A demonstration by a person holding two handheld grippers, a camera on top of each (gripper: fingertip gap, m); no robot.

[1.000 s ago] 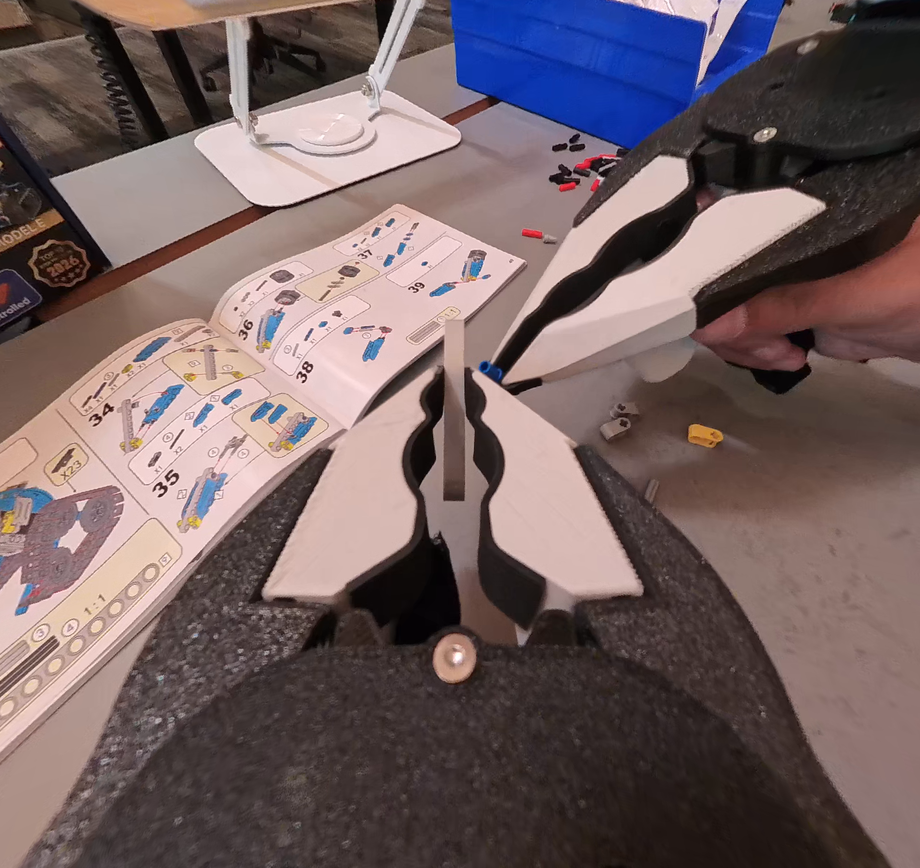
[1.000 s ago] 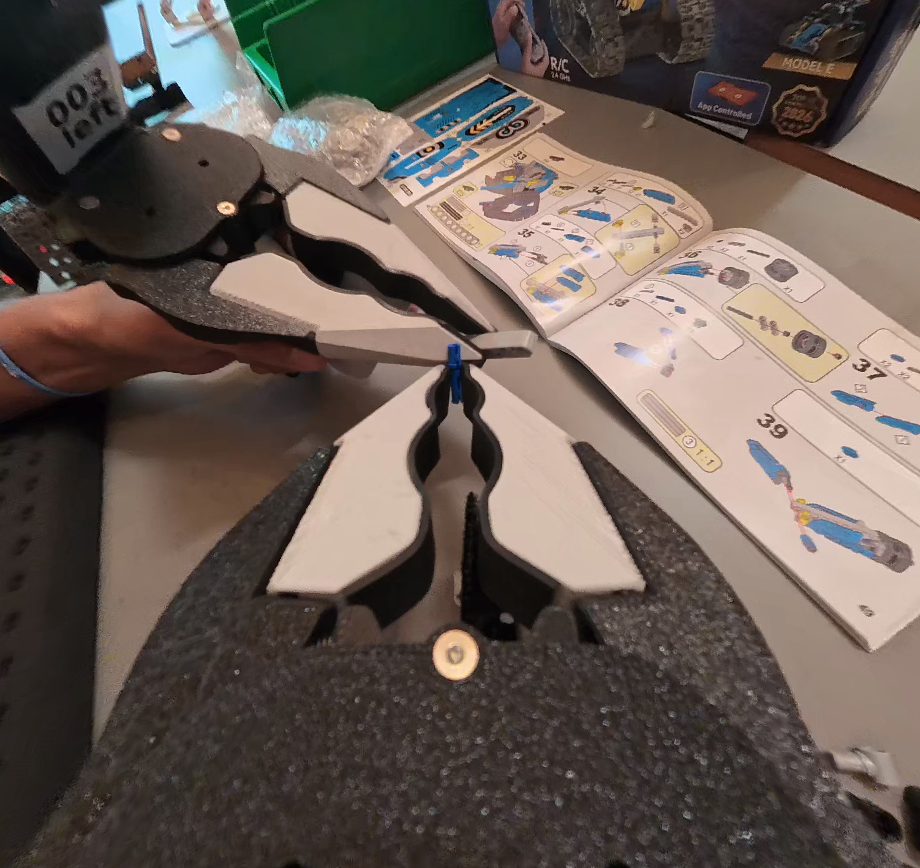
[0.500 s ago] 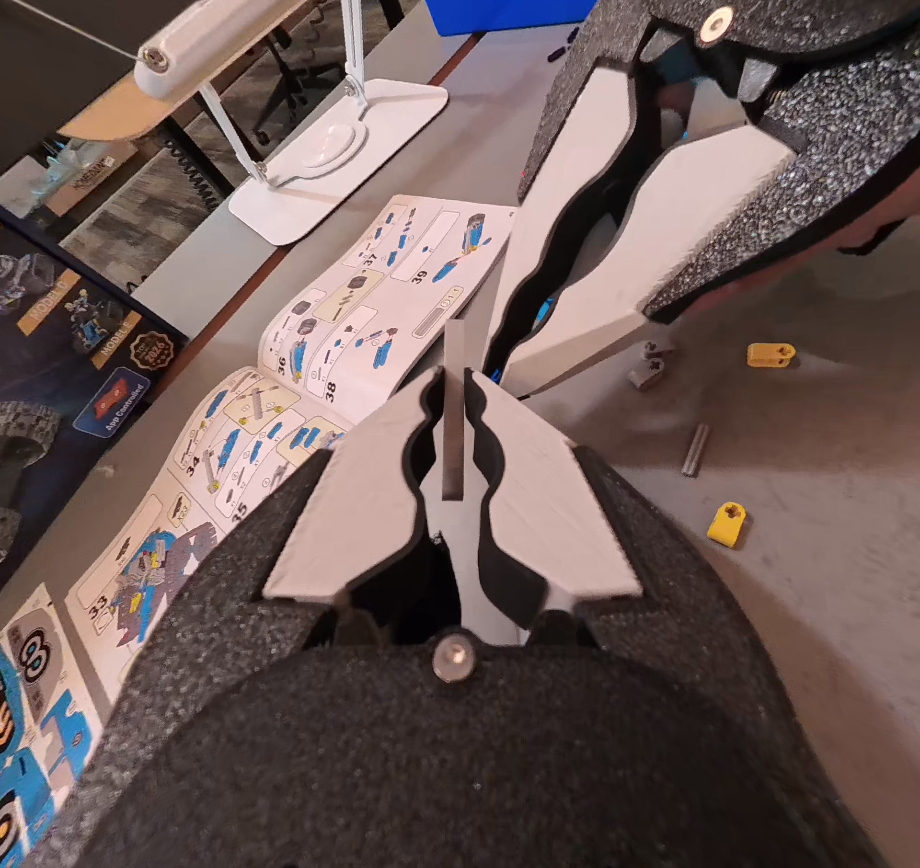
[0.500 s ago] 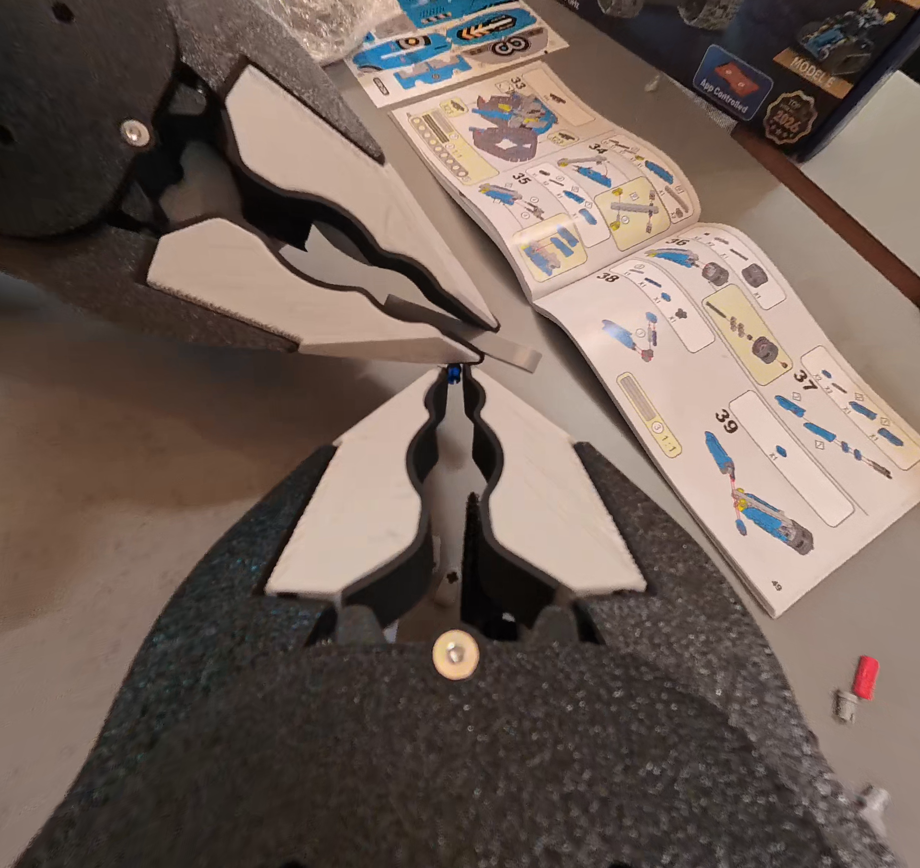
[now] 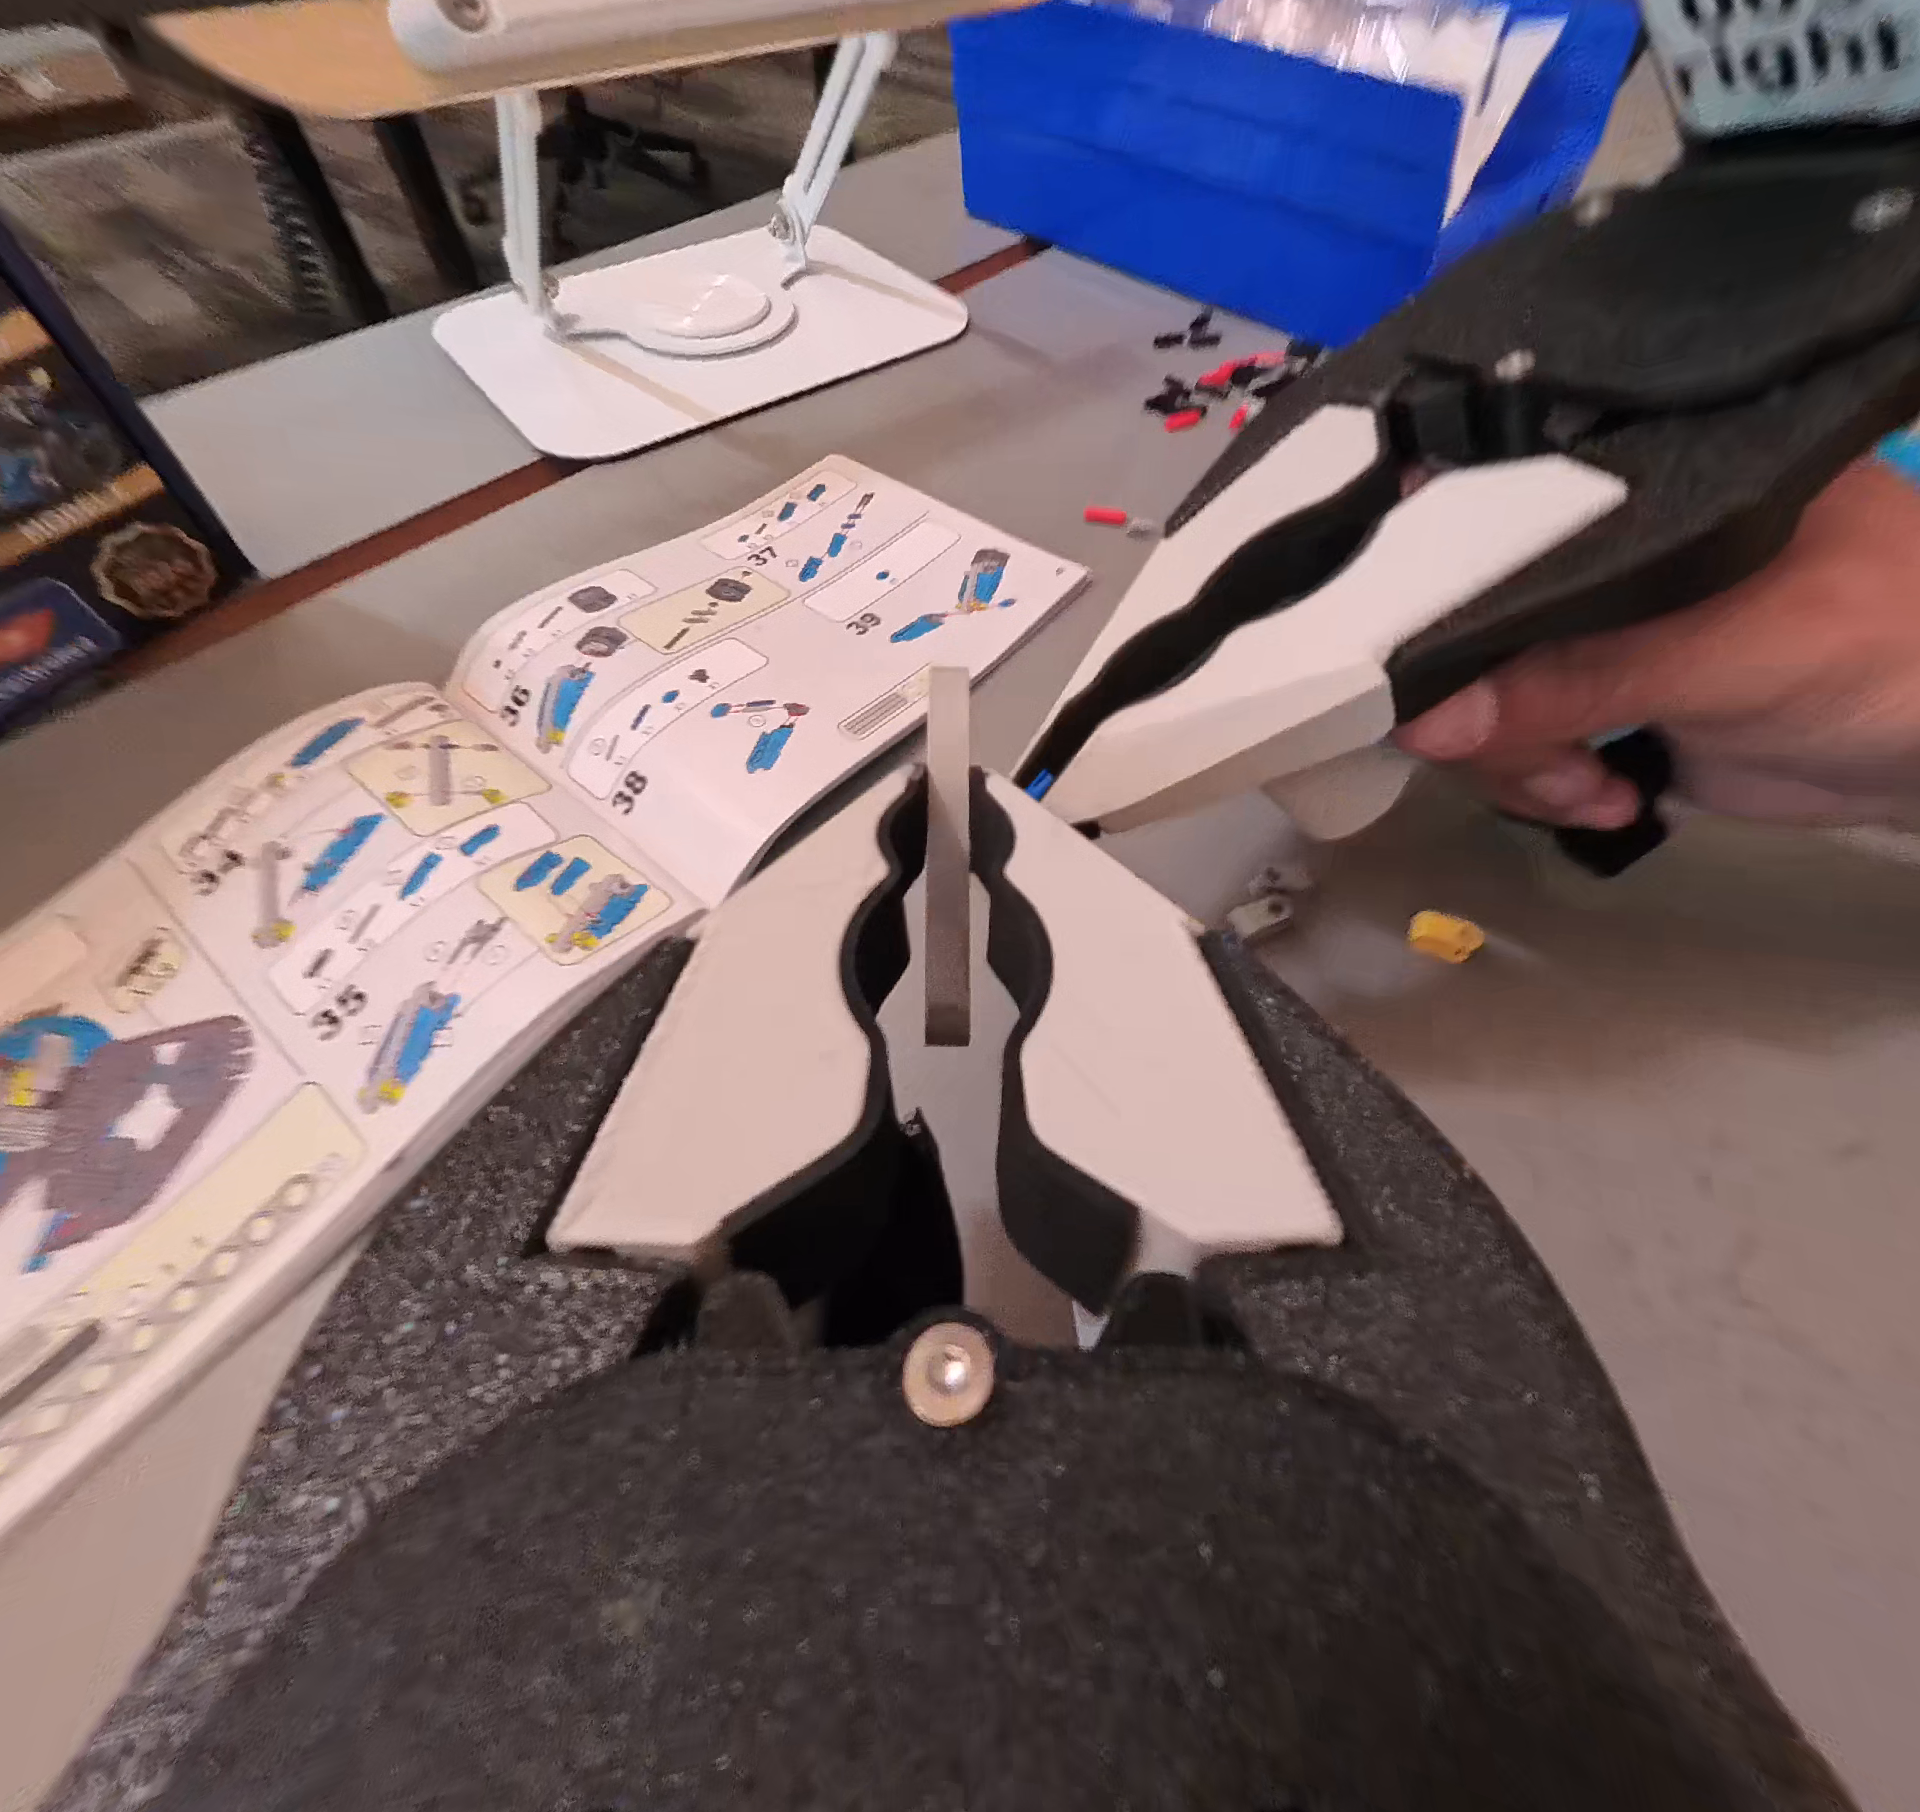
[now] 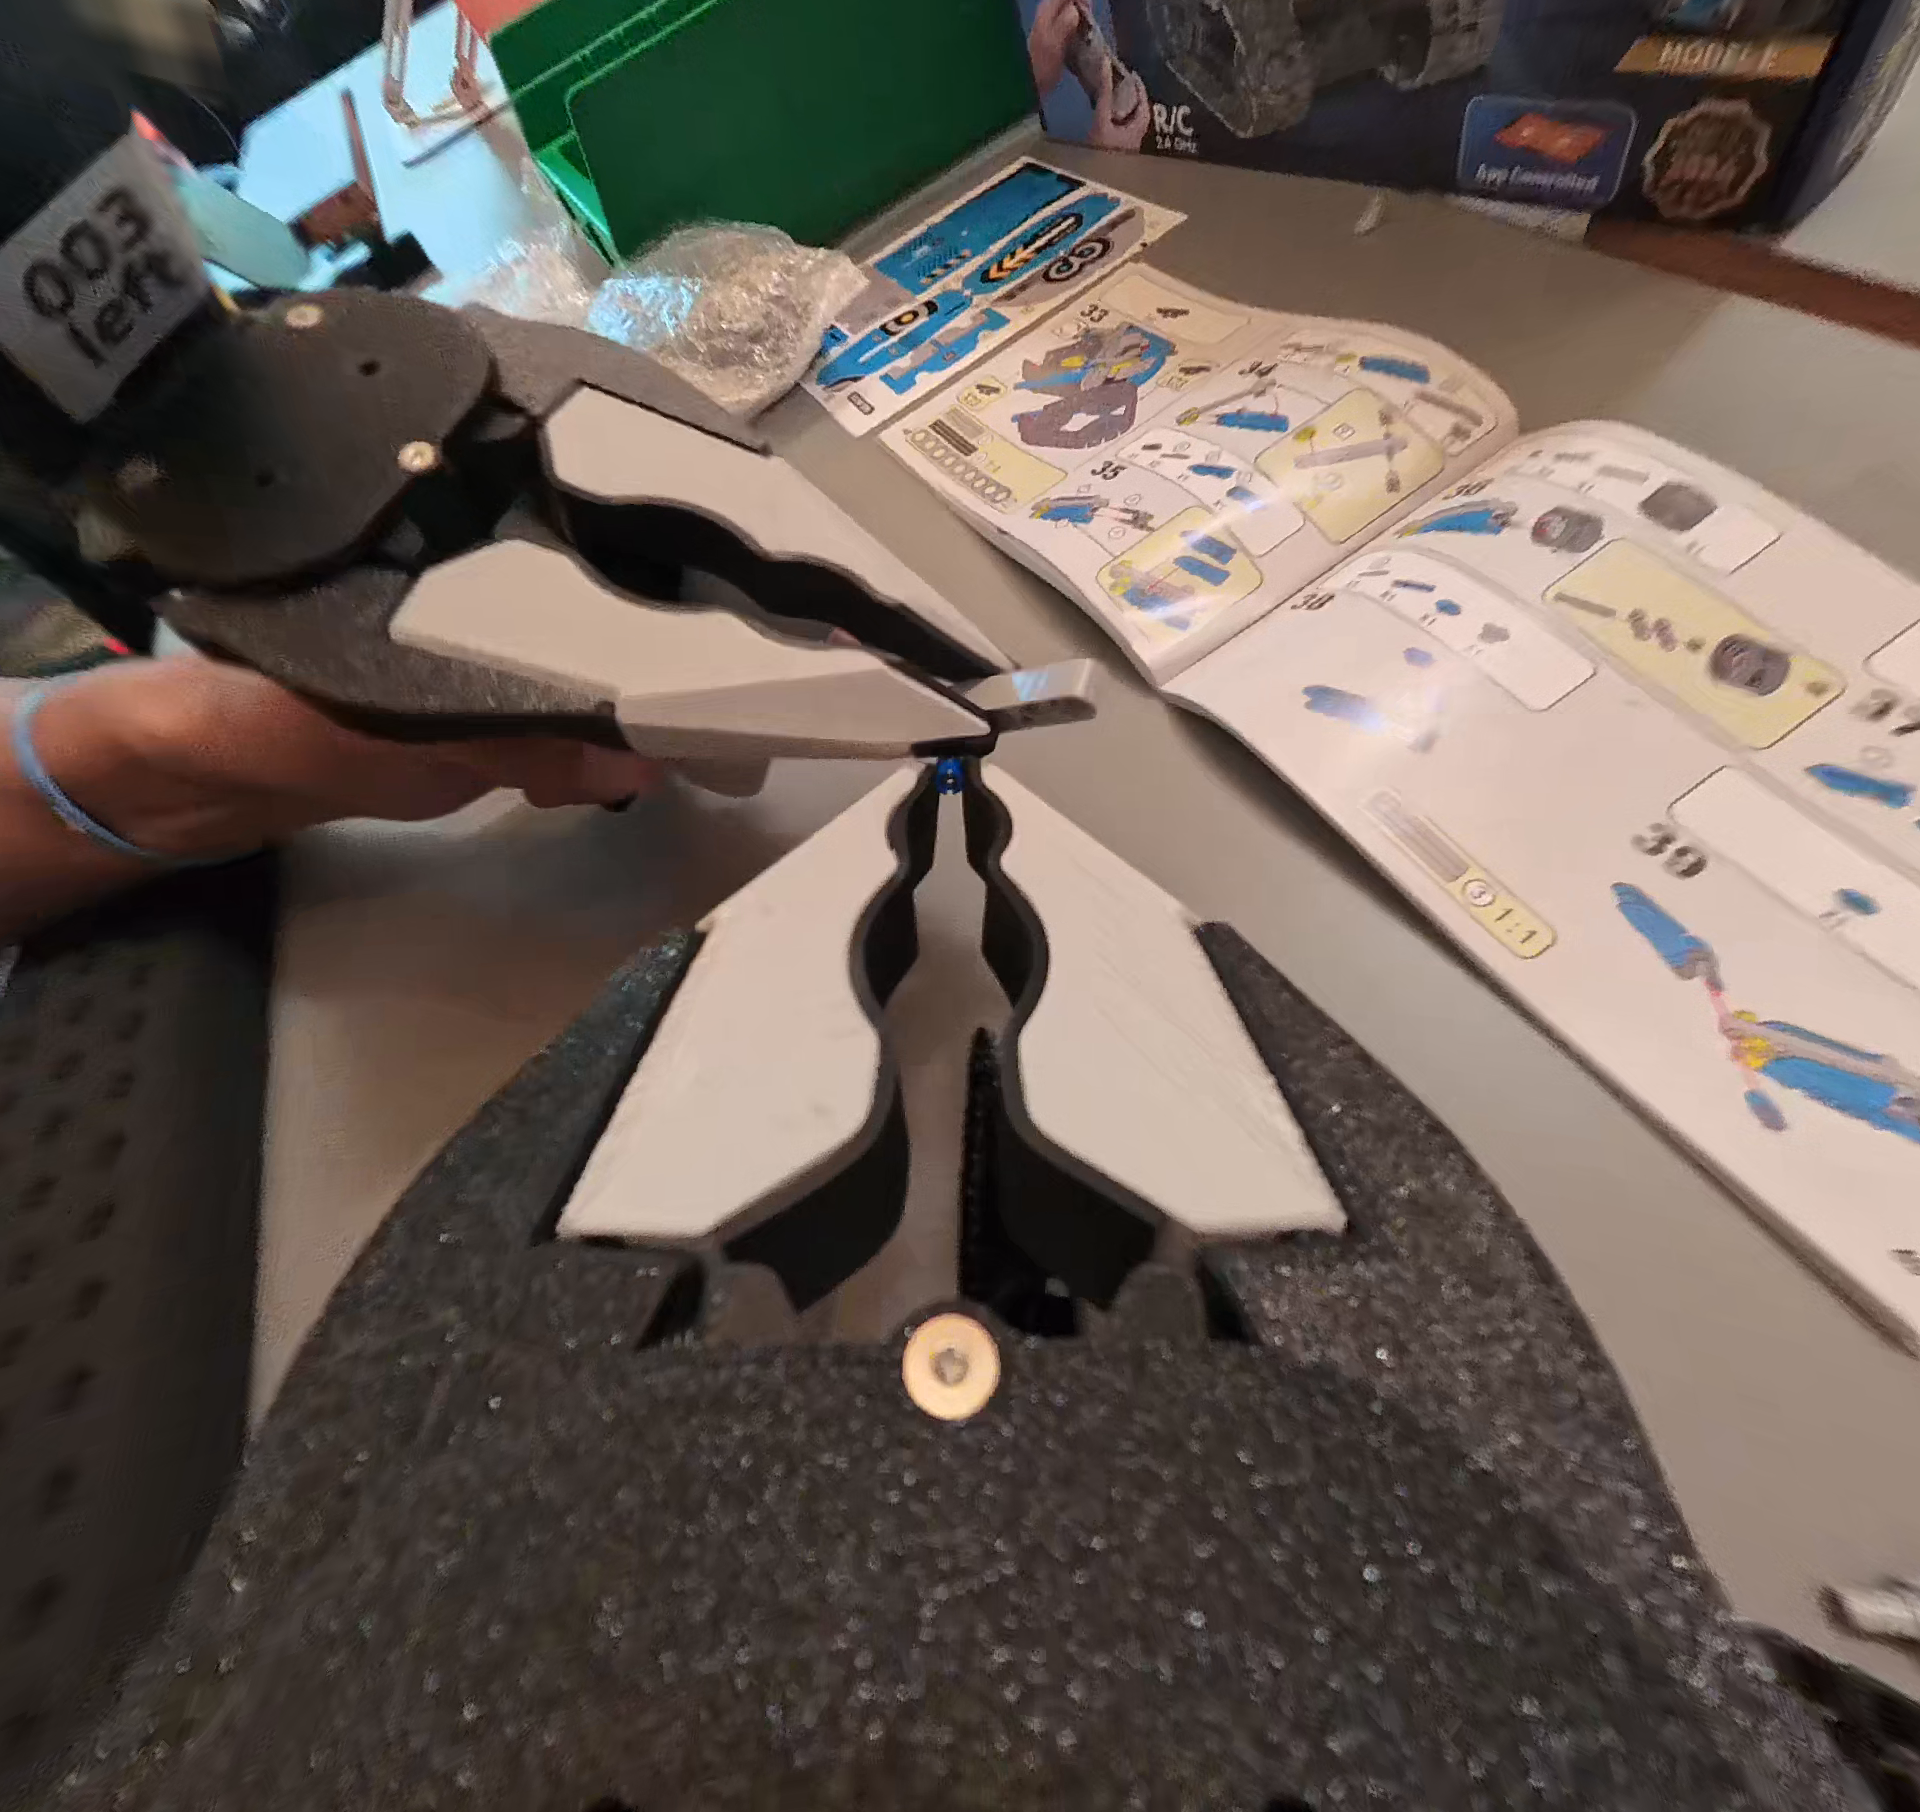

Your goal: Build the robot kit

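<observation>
Through the left wrist view, my left tool (image 5: 948, 775) is clamped on a flat grey beam (image 5: 948, 858) that stands edge-on between its tips and pokes out past them. The right tool (image 5: 1049, 794) comes in from the right, its tips just beside the beam's far end, pinching a small blue pin (image 5: 1035, 781). Under both lies the grey counter (image 5: 1621, 1139); an open instruction booklet (image 5: 499, 827) covers its left part, while the right part is mostly bare apart from a yellow piece (image 5: 1446, 935) and a small grey piece (image 5: 1263, 914). Toward the far edge stand a white lamp base (image 5: 707, 349) and a blue bin (image 5: 1226, 152), with small black and red pins (image 5: 1216, 389) scattered before it. In the right wrist view, my right tool (image 6: 948, 777) is closed on the blue pin (image 6: 948, 775), which sits right under the beam (image 6: 1039, 697) held level by the left tool (image 6: 987, 718). The booklet (image 6: 1558, 640) spreads to the right, a sticker sheet (image 6: 987, 276) and crumpled plastic wrap (image 6: 727, 308) behind it, then a green bin (image 6: 790, 89) and a toy box (image 6: 1507, 48) along the far edge.
</observation>
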